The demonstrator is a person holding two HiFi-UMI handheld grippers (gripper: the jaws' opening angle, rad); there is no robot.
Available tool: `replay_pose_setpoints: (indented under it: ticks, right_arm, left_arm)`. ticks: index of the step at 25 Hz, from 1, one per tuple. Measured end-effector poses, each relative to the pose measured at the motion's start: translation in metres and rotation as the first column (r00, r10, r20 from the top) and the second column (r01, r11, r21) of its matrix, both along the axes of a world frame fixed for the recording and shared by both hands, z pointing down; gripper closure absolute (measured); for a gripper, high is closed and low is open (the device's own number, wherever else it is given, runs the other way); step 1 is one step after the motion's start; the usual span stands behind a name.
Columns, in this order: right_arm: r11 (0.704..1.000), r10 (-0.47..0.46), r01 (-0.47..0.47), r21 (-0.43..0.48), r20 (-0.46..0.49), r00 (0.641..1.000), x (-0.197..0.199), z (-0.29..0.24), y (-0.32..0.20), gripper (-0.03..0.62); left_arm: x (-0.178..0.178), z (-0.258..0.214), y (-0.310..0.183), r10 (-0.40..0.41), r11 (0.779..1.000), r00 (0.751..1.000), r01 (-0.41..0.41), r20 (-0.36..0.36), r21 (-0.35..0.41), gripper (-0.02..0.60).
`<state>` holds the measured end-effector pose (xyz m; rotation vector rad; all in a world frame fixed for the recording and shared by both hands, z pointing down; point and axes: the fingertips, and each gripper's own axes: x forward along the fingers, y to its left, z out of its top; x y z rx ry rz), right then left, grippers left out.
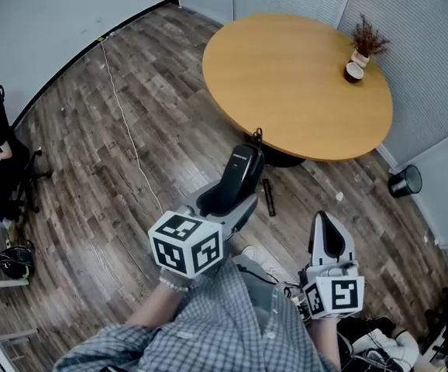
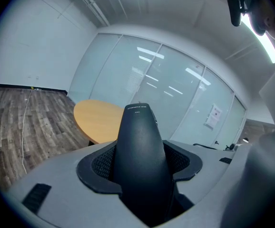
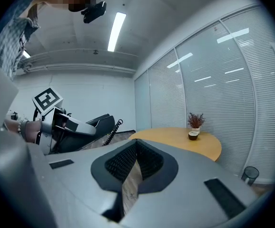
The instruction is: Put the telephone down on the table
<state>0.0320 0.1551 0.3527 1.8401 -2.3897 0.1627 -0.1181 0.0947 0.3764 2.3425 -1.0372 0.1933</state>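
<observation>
The step in hand looks like the carry: the left gripper point(image 1: 222, 204) is clamped on the black telephone point(image 1: 245, 167), its two pads pressing the handset's sides. The handset stands up out of the jaws and points toward the round wooden table point(image 1: 286, 84). The telephone is in the air over the wood floor, just short of the table's near edge and not touching it. The right gripper point(image 1: 329, 242) hangs low at the person's side, its jaws drawn together with nothing between them, and it seems to have no part in this. Next, the handset probably has to go forward over the bare tabletop, clear of the potted plant point(image 1: 366, 43) and the small round dish point(image 1: 353, 72) at the far side. It would then be lowered until it rests flat, and only then should the pads let go
</observation>
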Motion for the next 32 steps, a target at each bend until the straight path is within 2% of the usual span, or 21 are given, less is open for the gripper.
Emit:
replay_pose_setpoints:
  ticks: [3, 9, 20, 32]
  right_arm:
    - [1.000, -0.010, 0.010, -0.003, 0.009, 1.000, 0.021, 0.000, -0.020, 0.588]
    - [0.999, -0.034, 0.034, -0.005, 0.024, 0.999, 0.038, 0.002, -0.044, 0.588]
    - [1.000, 0.008, -0.008, -0.001, 0.037, 0.999, 0.060, 0.003, -0.069, 0.588]
    - [0.998, 0.058, -0.058, 0.005, 0.013, 0.998, 0.084, -0.002, -0.155, 0.588]
  left_arm:
    - [0.020, 0.000, -0.018, -0.012, 1.000, 1.000, 0.012, 0.004, -0.004, 0.301]
    - [0.038, -0.004, -0.040, -0.028, 1.000, 0.999, 0.028, 0.015, -0.002, 0.301]
    - [0.058, -0.005, -0.078, -0.009, 1.000, 0.999, 0.009, 0.030, -0.002, 0.301]
    - [0.089, -0.004, -0.177, 0.045, 0.999, 0.999, -0.045, 0.030, 0.004, 0.301]
